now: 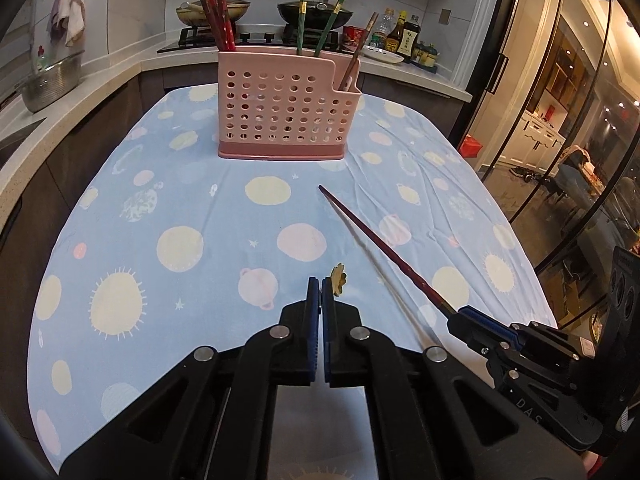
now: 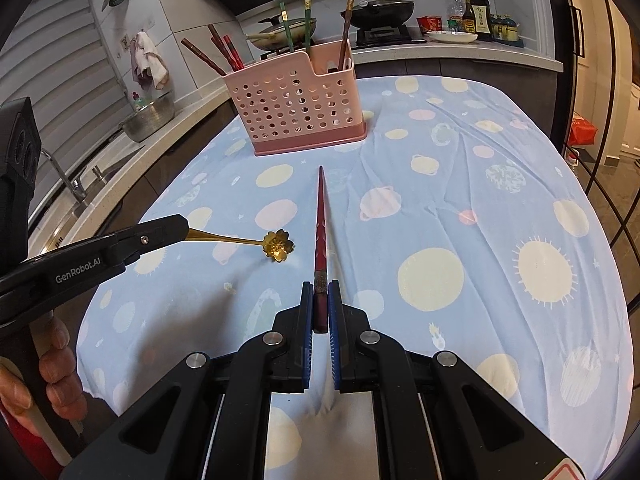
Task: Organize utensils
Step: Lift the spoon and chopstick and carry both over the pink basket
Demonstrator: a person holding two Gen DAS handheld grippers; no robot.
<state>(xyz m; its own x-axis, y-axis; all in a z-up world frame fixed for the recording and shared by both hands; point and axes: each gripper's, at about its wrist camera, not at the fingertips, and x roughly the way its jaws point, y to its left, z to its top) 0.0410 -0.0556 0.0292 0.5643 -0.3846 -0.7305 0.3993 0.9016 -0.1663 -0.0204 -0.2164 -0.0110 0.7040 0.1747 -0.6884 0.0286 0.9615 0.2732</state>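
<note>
Closest to the lens in the right wrist view, my right gripper (image 2: 320,304) has its jaws closed on the butt of a dark red lacquered chopstick (image 2: 321,232), whose tip points ahead toward the holder and stands clear of the cloth. Seen from the left wrist view, my left gripper (image 1: 321,292) is fully closed, and a small gold spoon with a flower-shaped bowl (image 2: 276,245) is pinched by its handle; the right view confirms the spoon juts out from those jaws above the table.

Status of stowage: the pink perforated plastic utensil holder (image 1: 280,112) stands upright at the far end of the blue planet-patterned tablecloth (image 1: 180,208). Its left compartment already holds several red chopsticks (image 1: 216,16), the middle holds two green chopsticks (image 1: 316,20), and the low right compartment holds one brown chopstick (image 1: 362,48).

Outstanding: both items in hand are well apart from the holder. I see no other loose utensil on the cloth. I judge the task near its end, with these two placements remaining: the red chopstick most likely belongs with the red set at left; which compartment suits the spoon I cannot tell.
</note>
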